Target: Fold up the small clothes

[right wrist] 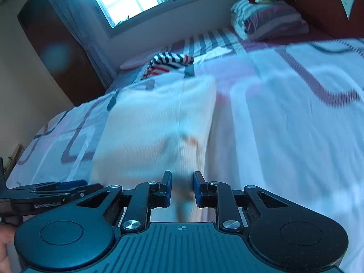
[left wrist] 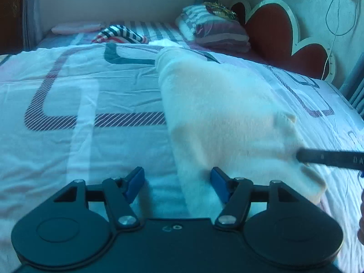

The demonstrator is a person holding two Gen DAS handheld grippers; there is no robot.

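Left tongs [left wrist: 177,183]: spread wide, gripping nothing; near left edge of cream garment [left wrist: 218,104] between the blue pads.
Right tongs [right wrist: 182,190]: parted narrowly, near hem of cream garment [right wrist: 157,125] in the gap; grip on cloth unclear through blur.
Cream garment: spread flat on bed [left wrist: 68,95], reaching away from both tongs.
Striped garment [left wrist: 120,35]: bunched, well apart, far end of bed.
Pillows [left wrist: 213,29]: stacked by headboard.

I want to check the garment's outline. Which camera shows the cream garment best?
The left wrist view: the cream garment lies there nearly whole and fairly sharp on the bed. The right wrist view shows it blurred, with its near end behind the right gripper.
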